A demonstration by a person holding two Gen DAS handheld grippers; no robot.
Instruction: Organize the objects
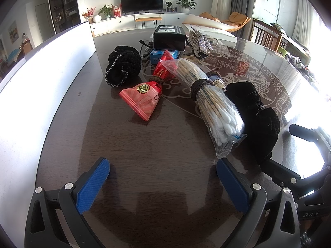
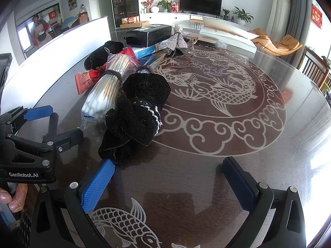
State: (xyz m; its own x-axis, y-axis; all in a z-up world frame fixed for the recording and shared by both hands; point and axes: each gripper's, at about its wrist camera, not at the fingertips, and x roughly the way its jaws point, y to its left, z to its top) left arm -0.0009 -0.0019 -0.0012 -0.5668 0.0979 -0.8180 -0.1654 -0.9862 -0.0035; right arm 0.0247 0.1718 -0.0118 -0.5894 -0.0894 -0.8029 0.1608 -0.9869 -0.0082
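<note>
**Both grippers wide and empty over the cluttered table**

The left gripper has its blue-padded jaws spread wide apart with only bare dark tabletop between them. The right gripper is likewise wide apart and holds nothing; its left pad sits just beside the lower end of a black velvet cloth bundle.

Ahead of the left gripper, on the glass-topped table with its fish pattern, lies a clear bag of cotton swabs, cinched around its middle by a brown hair tie. Left of it is a red snack packet, also pinched by a tie. Farther back sits a second black velvet scrunchie, then a blue box, a black box and a rhinestone bow. A long white panel stands along the table's left edge.

A hand grips the left gripper's handle in the right wrist view.
</note>
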